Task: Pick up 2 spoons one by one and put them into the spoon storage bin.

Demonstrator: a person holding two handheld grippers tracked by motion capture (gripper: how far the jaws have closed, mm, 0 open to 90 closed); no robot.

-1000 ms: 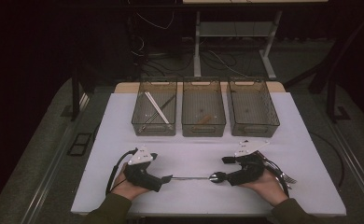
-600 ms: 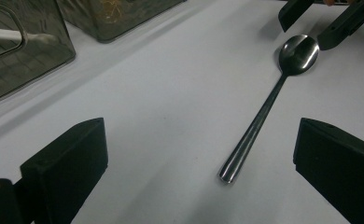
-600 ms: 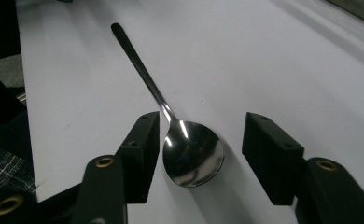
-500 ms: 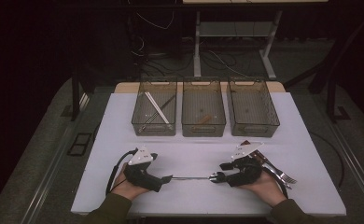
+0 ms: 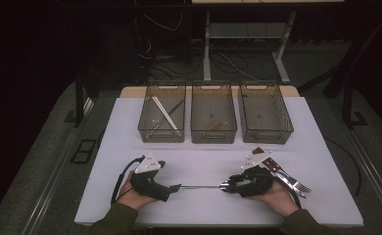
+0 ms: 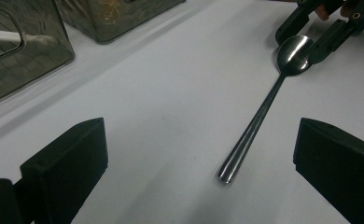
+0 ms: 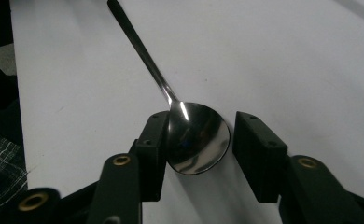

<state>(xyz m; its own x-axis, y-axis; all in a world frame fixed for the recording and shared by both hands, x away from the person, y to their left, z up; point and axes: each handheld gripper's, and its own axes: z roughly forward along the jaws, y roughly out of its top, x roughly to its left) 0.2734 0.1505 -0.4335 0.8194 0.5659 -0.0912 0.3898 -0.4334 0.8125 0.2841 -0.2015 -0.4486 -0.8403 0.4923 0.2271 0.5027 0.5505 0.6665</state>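
While laid out on a broad white surface (image 5: 213,161) with three mesh bins (image 5: 213,119) along its far edge, comes down to one small pick-up close to the near edge.

Left tongs (image 5: 177,186), toward the near left corner: spread wide, pointing along the near edge at the handle tip, pinching nothing. Handle end lying flat between the two jaws, clear of both.

Right tongs (image 5: 228,185), toward the near right corner: just been closing around the bowl of the spoon (image 5: 201,186), with that bowl between the jaws. One pad touching or nearly touching the bowl's rim, the other with a sliver of bare surface showing, so not yet pinching.

Spoon itself: flat on the surface, parallel to the near edge, bowl toward the right tongs, handle toward the left.

Beside the right hand, nearer the right edge: a fork and knife (image 5: 289,178), untouched.

Step in hand, judged from this: securing the spoon by its bowl, probably for sorting into a bin.

Next move calls for finishing the squeeze evenly across the bowl's widest part, gripping low enough that the curved metal cannot squirt out, then lifting level.
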